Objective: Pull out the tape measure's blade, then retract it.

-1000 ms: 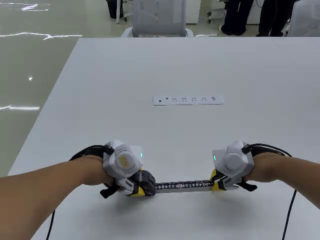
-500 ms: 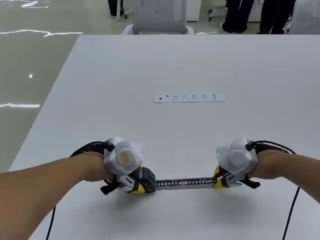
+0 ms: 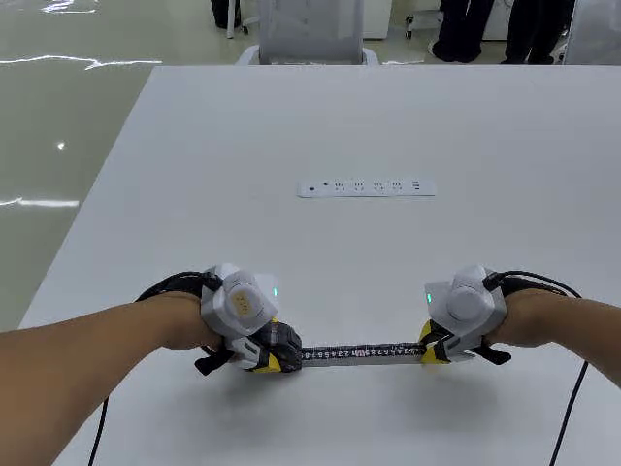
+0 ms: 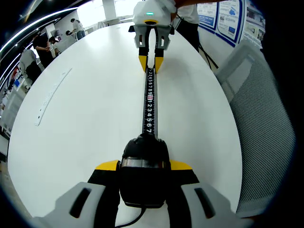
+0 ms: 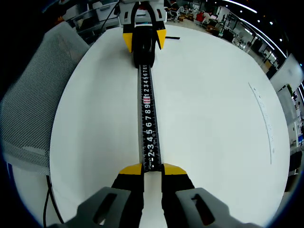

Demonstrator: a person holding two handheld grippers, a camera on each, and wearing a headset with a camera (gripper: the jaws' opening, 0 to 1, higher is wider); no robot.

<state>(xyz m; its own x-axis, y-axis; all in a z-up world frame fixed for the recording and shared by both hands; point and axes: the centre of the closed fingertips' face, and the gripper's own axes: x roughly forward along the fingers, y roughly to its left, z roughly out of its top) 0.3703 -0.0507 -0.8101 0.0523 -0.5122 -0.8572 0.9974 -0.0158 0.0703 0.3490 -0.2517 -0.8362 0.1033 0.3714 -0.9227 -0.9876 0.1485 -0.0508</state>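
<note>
In the head view our left gripper (image 3: 275,355) pinches the tape measure (image 3: 281,348) near us on the table (image 3: 291,126), and our right gripper (image 3: 433,351) pinches the tip of the blade (image 3: 361,352). In the left gripper view the blade runs straight ahead to the right gripper. In the right gripper view it leads back to the tape measure

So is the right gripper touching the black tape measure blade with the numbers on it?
Touching. The right gripper view shows the right gripper with its yellow-tipped jaws shut on the end of the black numbered blade.
</note>
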